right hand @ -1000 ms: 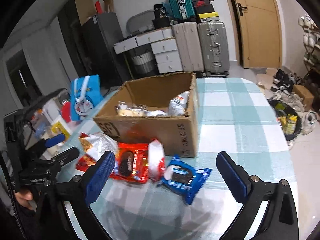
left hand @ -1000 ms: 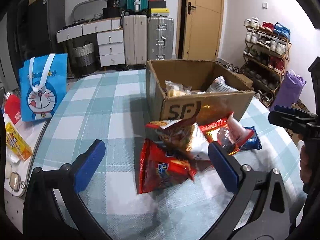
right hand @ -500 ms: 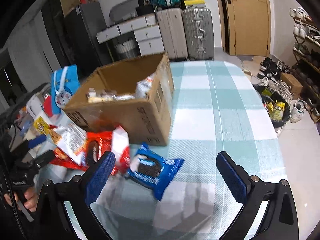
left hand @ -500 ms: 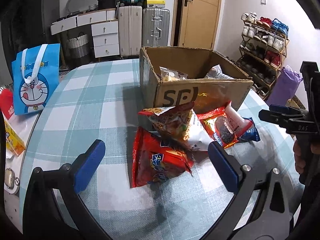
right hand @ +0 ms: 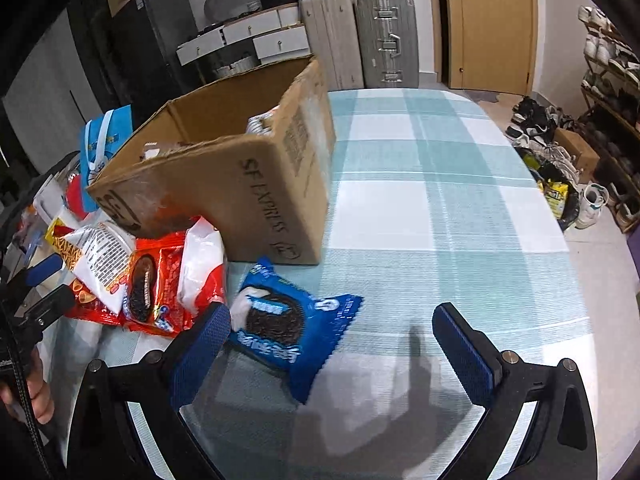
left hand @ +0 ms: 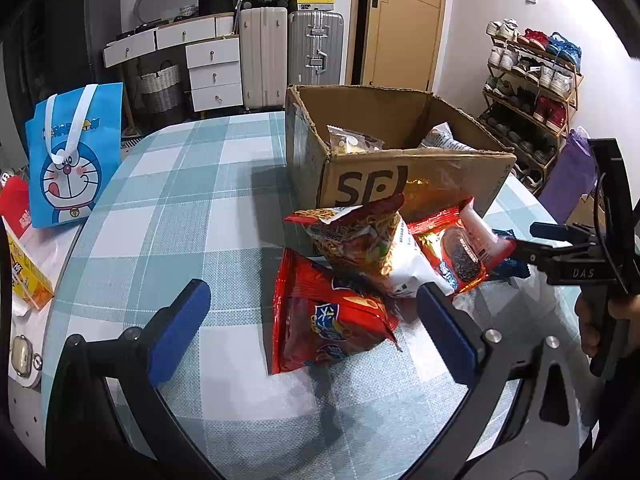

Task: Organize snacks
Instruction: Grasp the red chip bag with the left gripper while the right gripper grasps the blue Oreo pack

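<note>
Right wrist view: my right gripper [right hand: 330, 344] is gaping wide, holding nothing; blue cookie pack [right hand: 286, 322] is waiting at nine o'clock (box [right hand: 256, 184] is partly filled).

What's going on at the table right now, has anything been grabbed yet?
Nothing is held yet. A person carries both grippers over the checked tablecloth. The left gripper is open above the red chip bag, and the right gripper is open by the blue cookie pack. A red cookie pack and a noodle snack bag also lie outside, against the cardboard box, which already holds a few packets.
</note>
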